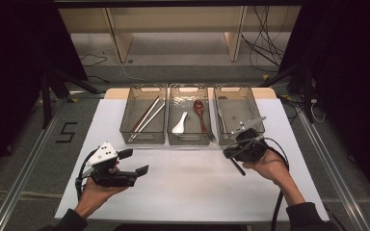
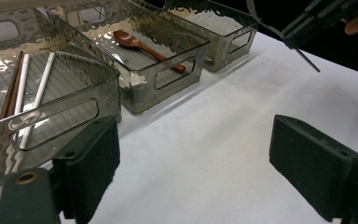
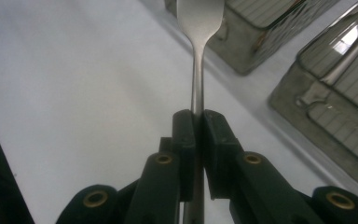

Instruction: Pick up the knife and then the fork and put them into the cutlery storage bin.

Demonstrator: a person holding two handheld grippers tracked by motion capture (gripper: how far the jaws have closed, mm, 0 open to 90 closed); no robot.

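We see a matte white bench (image 1: 183, 187) bearing three smoky, ribbed plastic bins (image 1: 189, 120). At five o'clock of the middle bin, our right tongs (image 3: 197, 128) pinch a slim, shiny metal fork (image 3: 198, 70) by its handle. Our left tongs (image 1: 136, 162), blocky and black, gape wide.

— What sits on the worktop (image 1: 183, 187)?

— Three bins in a row at the far side. The left bin (image 1: 143, 113) has chopsticks (image 1: 147, 117) in it. The middle bin (image 1: 189, 114) has a small soup spoon (image 1: 180, 124) on its left and a long spoon (image 1: 200, 114) on its right. The right bin (image 1: 237, 113) is just beside the middle one.

— Where are the hands?

— The left hand-held gripper (image 1: 135, 161) is in front of the left bin, near the person. The right hand-held gripper (image 1: 231, 152) is in front of the right bin. It holds a metal utensil (image 3: 198, 56) that points toward the gap between the middle and right bins.
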